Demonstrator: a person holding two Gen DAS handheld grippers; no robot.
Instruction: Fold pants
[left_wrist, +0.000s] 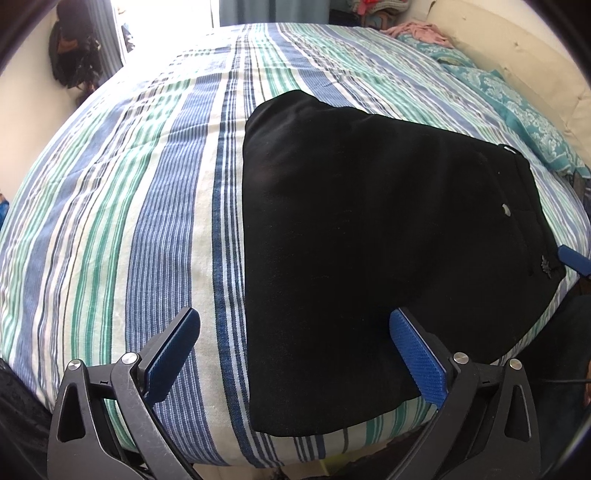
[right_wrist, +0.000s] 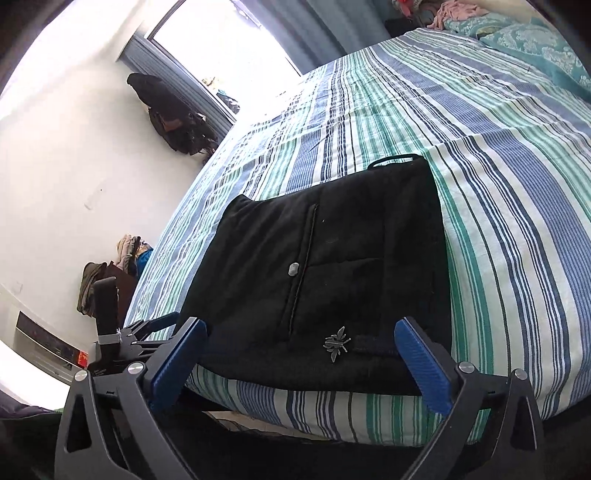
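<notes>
Striped bed (left_wrist: 147, 221), folded black pants (left_wrist: 369, 240), left claw (left_wrist: 291, 350) and right claw (right_wrist: 299, 354) wide open, empty.

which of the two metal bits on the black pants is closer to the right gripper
The insect-shaped metal charm, lying just ahead of the open right gripper. The plain oval button sits farther up the pants, beside the pocket seam.

1. A bed (left_wrist: 147, 221) fills most of the view, covered by a sheet striped in blue, green and white.
2. At its far right lies a teal patterned pillow (left_wrist: 517, 107), with a pink garment (left_wrist: 421, 31) bunched beyond it.
3. A bright window (right_wrist: 221, 40) stands at the far side.
4. Dark bags (right_wrist: 173, 118) hang on the white wall at left.
5. A heap of clothes (right_wrist: 110, 277) sits by the bed's left side.
</notes>
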